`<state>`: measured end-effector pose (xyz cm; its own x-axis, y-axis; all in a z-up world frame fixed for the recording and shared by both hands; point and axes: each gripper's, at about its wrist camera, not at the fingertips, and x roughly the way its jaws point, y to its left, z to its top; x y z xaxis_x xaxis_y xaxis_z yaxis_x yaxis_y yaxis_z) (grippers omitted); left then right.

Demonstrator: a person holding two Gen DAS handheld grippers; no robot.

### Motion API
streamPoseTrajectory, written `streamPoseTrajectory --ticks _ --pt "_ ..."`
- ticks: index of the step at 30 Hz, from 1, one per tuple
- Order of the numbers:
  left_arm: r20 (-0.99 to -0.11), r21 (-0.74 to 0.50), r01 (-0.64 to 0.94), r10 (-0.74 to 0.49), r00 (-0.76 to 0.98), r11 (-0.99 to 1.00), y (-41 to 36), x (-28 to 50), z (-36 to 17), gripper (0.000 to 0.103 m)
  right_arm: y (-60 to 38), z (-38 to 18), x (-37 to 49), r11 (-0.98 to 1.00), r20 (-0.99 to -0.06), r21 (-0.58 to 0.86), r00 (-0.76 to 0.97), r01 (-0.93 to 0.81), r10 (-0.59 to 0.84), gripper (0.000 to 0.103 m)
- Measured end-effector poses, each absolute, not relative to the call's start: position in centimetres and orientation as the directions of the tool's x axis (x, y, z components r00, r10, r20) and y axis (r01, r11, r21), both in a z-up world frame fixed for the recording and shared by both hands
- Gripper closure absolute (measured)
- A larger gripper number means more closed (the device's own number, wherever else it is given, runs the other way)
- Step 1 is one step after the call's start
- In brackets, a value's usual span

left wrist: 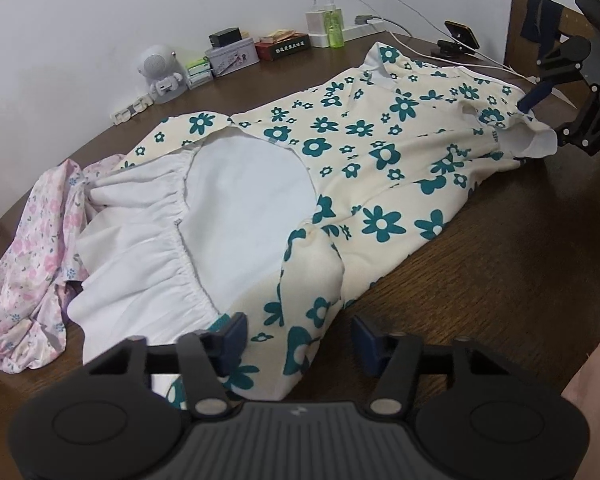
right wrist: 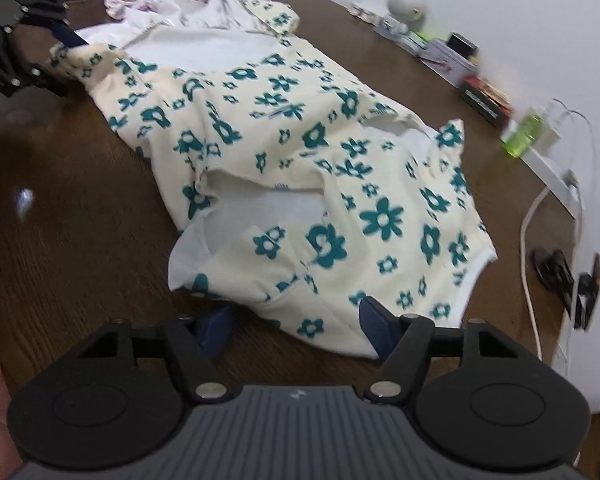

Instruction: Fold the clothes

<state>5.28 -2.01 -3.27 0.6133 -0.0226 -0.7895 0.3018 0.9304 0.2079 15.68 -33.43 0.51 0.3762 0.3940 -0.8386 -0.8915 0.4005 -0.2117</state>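
The left gripper (left wrist: 296,334) stands with its fingers spread around one end of the cream dress with teal flowers (left wrist: 380,152), and the right gripper (right wrist: 296,320) straddles the opposite end likewise, unclosed. The dress stretches across the middle of the brown wooden tabletop (left wrist: 500,248). Beyond it a pink floral garment (left wrist: 32,264) is bunched, and along the far edge sit a tin (left wrist: 230,56) and a green bottle (left wrist: 334,26).

Wall (left wrist: 100,20): plain white, unmarked, running behind the far edge of the table. Table (left wrist: 520,248): dark brown wood with visible grain; its near edge curves in both views — lens distortion may account for that. Surface glossy, with a soft reflection of light (right wrist: 24,196) on the bare wood. Wooden chair back (left wrist: 516,28) stands at the table's far corner, dark cloth hung over it. Lighting even and diffuse — source not seen.
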Motion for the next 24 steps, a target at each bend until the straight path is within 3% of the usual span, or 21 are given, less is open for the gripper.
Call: streamPoseTrajectory --ticks 4,7,8,9,17,24 --pt "-0.789 0.198 0.307 -0.035 0.613 0.931 -1.8 5.4 -3.0 0.075 -33.3 0.5 16.3 0.371 -0.843 -0.187 0.342 -0.910 0.415 0.078" --pt "-0.788 0.201 0.315 -0.038 0.614 0.927 -1.7 5.4 -2.9 0.088 -33.3 0.5 16.6 0.370 -0.843 -0.177 0.334 -0.912 0.421 0.088" --pt "-0.789 0.201 0.320 -0.040 0.613 0.926 -1.7 5.3 -2.8 0.096 -33.4 0.6 16.6 0.372 -0.841 -0.177 0.336 -0.911 0.424 0.090" --pt "-0.789 0.202 0.325 -0.043 0.612 0.924 -1.7 5.3 -2.8 0.098 -33.5 0.7 16.5 0.374 -0.839 -0.176 0.338 -0.911 0.426 0.091" --pt "-0.754 0.291 0.374 -0.029 0.656 0.881 -1.4 7.2 0.7 0.100 -33.9 2.0 16.9 0.374 -0.825 -0.187 0.352 -0.909 0.442 0.098" --pt "-0.738 0.379 0.412 0.002 0.675 0.828 -0.6 16.3 3.1 0.100 -32.8 5.5 22.0 0.395 -0.816 -0.185 0.364 -0.900 0.449 0.098"
